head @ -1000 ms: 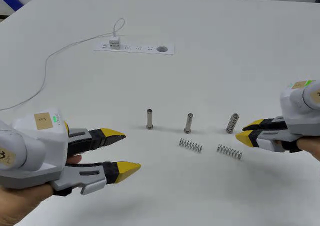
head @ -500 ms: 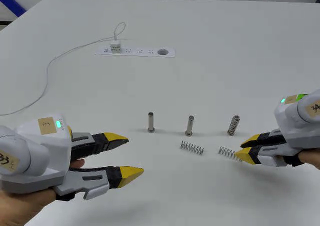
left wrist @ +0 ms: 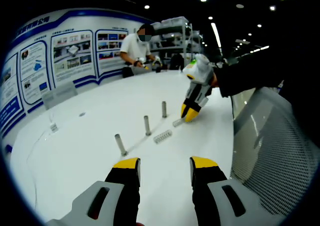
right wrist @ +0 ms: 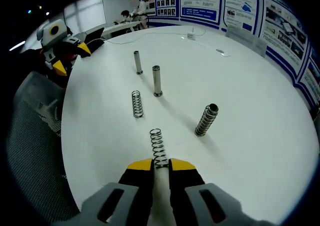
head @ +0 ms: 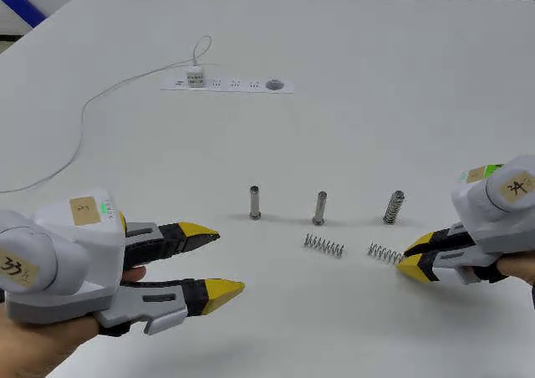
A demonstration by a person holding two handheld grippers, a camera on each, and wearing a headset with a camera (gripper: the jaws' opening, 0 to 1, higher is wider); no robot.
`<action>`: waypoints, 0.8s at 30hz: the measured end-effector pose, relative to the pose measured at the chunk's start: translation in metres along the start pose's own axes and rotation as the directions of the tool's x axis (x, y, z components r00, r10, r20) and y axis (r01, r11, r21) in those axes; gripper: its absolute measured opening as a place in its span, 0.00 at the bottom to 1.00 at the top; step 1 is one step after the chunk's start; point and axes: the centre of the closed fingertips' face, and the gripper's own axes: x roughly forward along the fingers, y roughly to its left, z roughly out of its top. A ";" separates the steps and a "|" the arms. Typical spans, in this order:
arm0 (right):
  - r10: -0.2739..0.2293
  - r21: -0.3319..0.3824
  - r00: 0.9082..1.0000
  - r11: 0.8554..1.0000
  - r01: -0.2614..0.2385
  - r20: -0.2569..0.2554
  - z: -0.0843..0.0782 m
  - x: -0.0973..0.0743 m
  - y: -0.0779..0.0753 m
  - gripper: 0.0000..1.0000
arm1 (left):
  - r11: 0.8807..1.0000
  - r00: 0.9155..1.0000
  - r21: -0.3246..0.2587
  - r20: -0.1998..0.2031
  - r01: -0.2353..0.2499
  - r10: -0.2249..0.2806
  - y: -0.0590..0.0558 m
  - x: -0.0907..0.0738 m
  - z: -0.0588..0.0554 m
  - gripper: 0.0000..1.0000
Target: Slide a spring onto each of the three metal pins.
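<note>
Three metal pins stand in a row on the white table: a bare left pin (head: 255, 202), a bare middle pin (head: 320, 208), and a right pin (head: 394, 207) that wears a spring. In front of them lie two loose springs, one (head: 323, 245) near the middle pin and one (head: 384, 252) further right. My right gripper (head: 413, 256) sits low on the table, its jaws narrowed around the near end of that right spring (right wrist: 158, 143). My left gripper (head: 227, 261) hovers open at the front left with nothing between its fingers, well clear of the pins.
A white power strip (head: 227, 84) with a plugged-in charger lies at the back, and its cable (head: 84, 102) trails off to the left. A person (left wrist: 136, 46) stands at the table's far end. A mesh panel (left wrist: 270, 151) borders the table's edge.
My right gripper has dropped from beside the sprung pin down to the table and has taken the end of the right loose spring between its jaws. The left gripper has hardly moved.
</note>
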 end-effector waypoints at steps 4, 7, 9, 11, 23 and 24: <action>0.002 -0.009 1.000 1.000 -0.002 -0.009 -0.002 0.001 0.000 0.12 | 1.000 1.000 0.001 0.001 0.001 -0.001 0.000 0.000 0.000 0.41; 0.003 -0.005 1.000 1.000 -0.003 -0.012 -0.002 0.000 0.001 0.12 | 1.000 1.000 0.005 -0.001 0.006 -0.006 -0.001 0.001 0.000 0.41; 0.004 0.005 1.000 1.000 -0.004 -0.009 0.001 -0.003 0.001 0.12 | 1.000 1.000 0.013 -0.007 0.015 -0.015 -0.002 0.002 -0.001 0.41; 0.001 0.008 1.000 1.000 -0.001 -0.011 0.002 -0.005 0.002 0.12 | 0.999 1.000 0.021 -0.012 0.025 -0.025 -0.004 0.004 -0.002 0.41; -0.001 0.005 1.000 1.000 0.001 -0.023 0.008 -0.017 0.010 0.11 | 0.990 0.992 0.091 -0.063 0.111 -0.105 -0.007 0.024 -0.008 0.40; 0.001 0.004 1.000 1.000 0.000 -0.024 0.009 -0.018 0.012 0.11 | 0.989 0.992 0.095 -0.065 0.116 -0.111 -0.008 0.026 -0.008 0.40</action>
